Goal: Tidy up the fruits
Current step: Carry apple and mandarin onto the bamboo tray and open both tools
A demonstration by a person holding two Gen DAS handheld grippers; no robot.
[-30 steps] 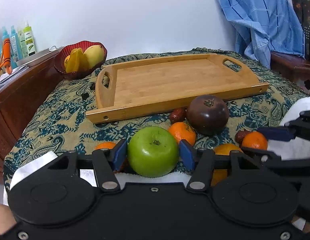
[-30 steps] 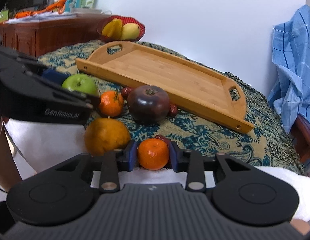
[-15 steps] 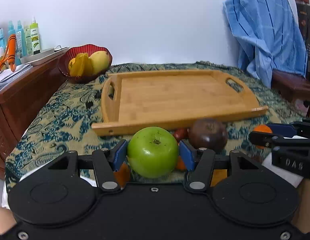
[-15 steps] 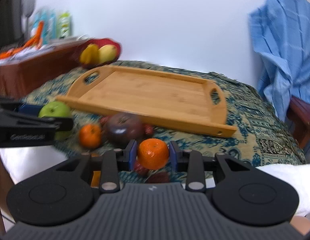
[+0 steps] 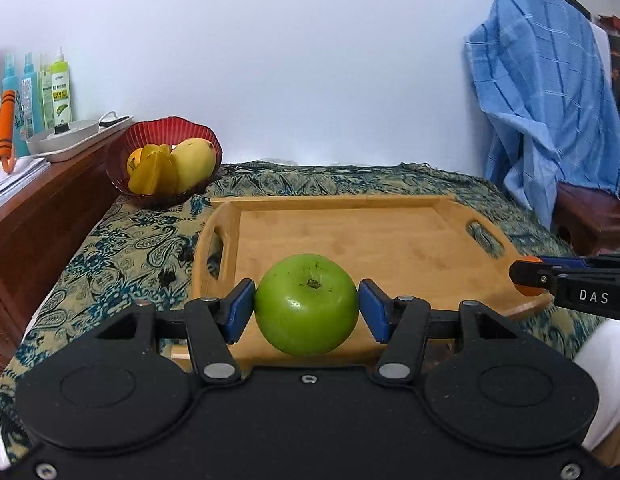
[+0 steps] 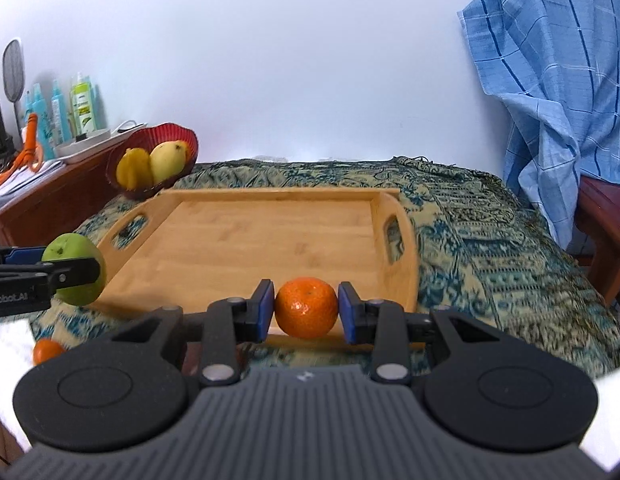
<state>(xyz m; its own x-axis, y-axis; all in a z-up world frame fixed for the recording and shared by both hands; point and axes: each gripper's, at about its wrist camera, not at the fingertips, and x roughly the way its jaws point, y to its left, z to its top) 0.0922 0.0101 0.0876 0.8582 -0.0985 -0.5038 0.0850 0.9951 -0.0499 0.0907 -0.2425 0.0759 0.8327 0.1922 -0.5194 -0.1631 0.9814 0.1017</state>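
A blue checked cloth [image 5: 550, 92] drapes over dark wooden furniture at right; plastic spray bottles [image 6: 82, 106] line a brown wooden cabinet [image 5: 42, 208] at left.

We face a plain white wall [image 5: 310, 60], evenly lit. A paisley cloth [image 6: 490, 232] covers the low surface. A dark wooden cabinet [image 5: 42, 216] stands left; a blue checked cloth [image 5: 550, 100] drapes furniture at right.

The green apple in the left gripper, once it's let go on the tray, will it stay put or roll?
The apple is round and glossy, so it may roll a little on the flat tray. The raised rim should stop it. It looks firm; the left gripper pinches it without denting.
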